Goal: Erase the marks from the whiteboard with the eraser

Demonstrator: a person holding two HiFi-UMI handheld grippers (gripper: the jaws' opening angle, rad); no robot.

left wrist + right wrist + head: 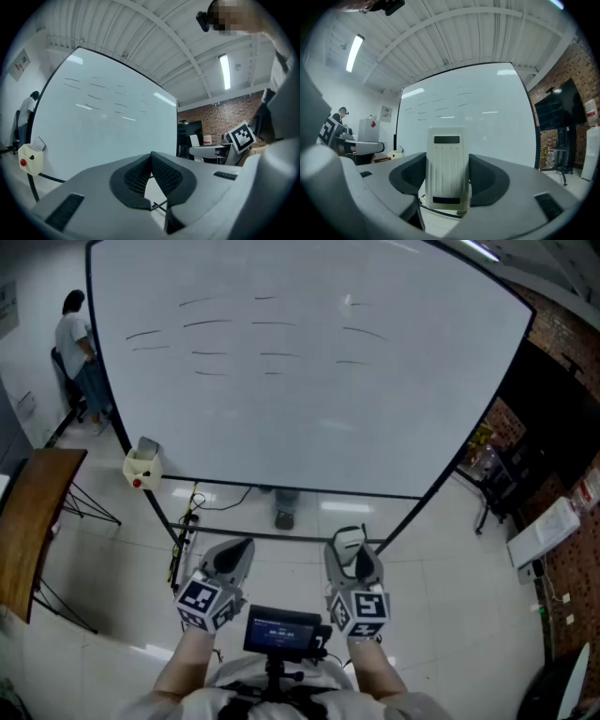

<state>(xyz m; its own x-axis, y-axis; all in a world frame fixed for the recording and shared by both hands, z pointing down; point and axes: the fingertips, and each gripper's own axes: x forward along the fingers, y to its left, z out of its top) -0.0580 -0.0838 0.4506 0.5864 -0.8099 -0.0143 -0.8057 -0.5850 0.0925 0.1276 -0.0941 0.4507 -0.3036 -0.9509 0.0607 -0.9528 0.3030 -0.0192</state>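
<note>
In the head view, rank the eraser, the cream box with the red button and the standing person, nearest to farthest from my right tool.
1. Eraser, held in the right tool.
2. Cream box, at the lower left corner of the whiteboard.
3. Person, far left, beyond that corner.

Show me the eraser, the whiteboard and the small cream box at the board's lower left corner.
eraser [447, 173], right gripper view, middle of its ribbed back.
whiteboard [319, 437], head view, bare white surface near its middle.
cream box [142, 467], head view, its front face.
</note>
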